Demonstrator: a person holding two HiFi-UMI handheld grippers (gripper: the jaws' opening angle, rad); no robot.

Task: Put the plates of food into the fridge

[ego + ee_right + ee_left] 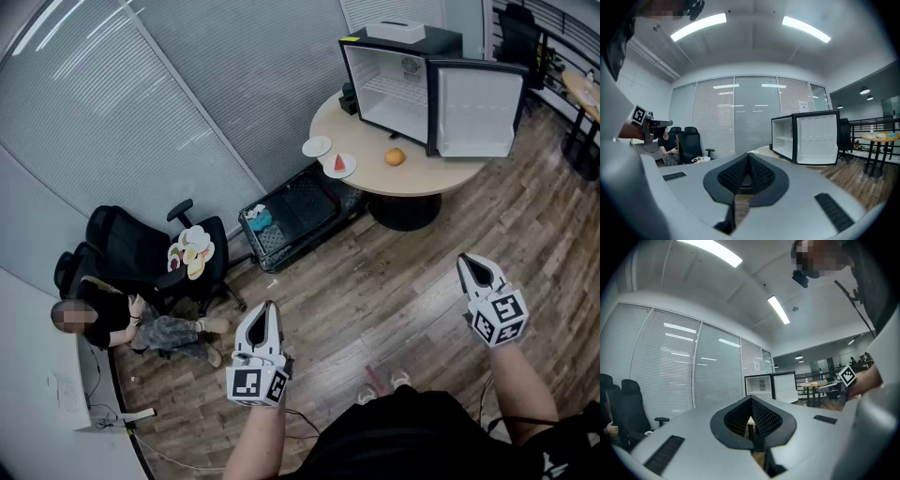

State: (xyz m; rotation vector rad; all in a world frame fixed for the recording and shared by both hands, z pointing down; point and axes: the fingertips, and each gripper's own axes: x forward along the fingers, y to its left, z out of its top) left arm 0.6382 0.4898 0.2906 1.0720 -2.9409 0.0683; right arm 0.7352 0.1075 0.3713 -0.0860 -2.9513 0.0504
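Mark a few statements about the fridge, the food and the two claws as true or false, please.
1. The fridge has its door standing open. True.
2. The orange lies inside the fridge. False: it lies on the round table, outside the fridge.
3. The left claw and the right claw are both shut and empty. True.
4. The black chair is bare. False: plates of food lie on its seat.
5. A plate with a red slice sits on the round table. True.
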